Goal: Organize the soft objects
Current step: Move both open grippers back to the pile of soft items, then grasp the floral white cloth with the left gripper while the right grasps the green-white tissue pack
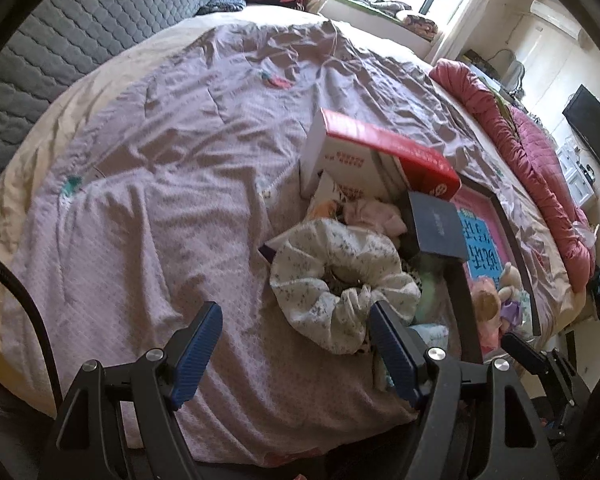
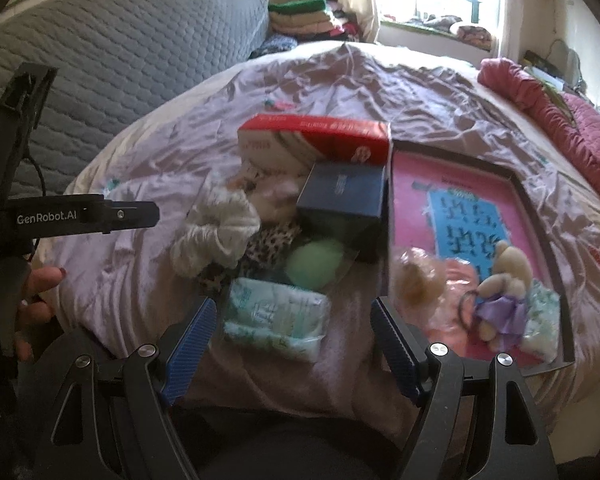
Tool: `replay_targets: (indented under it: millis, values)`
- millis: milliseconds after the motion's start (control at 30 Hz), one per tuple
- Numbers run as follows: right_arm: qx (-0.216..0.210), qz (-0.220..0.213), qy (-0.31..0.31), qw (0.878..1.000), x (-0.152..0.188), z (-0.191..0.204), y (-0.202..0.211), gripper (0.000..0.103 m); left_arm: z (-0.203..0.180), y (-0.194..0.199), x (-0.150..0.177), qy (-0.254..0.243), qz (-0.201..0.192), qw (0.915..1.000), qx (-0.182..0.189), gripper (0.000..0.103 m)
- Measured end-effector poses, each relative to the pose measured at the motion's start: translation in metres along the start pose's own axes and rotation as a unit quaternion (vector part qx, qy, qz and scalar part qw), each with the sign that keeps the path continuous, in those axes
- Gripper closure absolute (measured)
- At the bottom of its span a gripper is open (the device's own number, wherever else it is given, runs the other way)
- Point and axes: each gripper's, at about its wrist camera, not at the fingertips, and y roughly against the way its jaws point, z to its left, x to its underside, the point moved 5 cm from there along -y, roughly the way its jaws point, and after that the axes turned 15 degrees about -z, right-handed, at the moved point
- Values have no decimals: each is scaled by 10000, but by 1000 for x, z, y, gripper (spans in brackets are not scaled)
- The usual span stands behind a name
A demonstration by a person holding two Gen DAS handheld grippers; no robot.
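On quilted bedspread [image 1: 148, 208]: ruffled floral scrunchie [image 1: 340, 280]

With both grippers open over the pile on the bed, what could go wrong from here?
1. The dark blue box leans on the heap under the red-and-white box; pulling soft items from beneath may topple them.
2. The floral fabric ring lies tangled with the leopard-print cloth, so the left gripper might drag both.
3. The tissue pack between the fingers of the right gripper looks slippery and could squirt out.
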Motion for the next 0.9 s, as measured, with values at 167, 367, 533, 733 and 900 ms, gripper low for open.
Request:
replay_targets:
  millis: [167, 367, 533, 733, 900]
  values:
    - [-38, 263, -64, 9996, 9, 6, -20, 22, -2, -14, 12, 98, 187, 9998, 35, 28]
    - [6, 555, -230, 9982, 18, 7, -43, 22, 6, -25, 15, 410, 243, 9989, -36, 28]
    - [90, 753, -302, 9967, 24, 9, -59, 22, 12, -34, 12, 625, 240, 9977, -59, 28]
    - [220, 950, -306, 9948, 30, 9, -74, 18, 16, -50, 15, 836, 389, 9956, -154, 28]
    - [362, 1017, -441, 9932, 31, 0, -82, 18, 14, -58, 20, 805, 410, 9958, -140, 28]
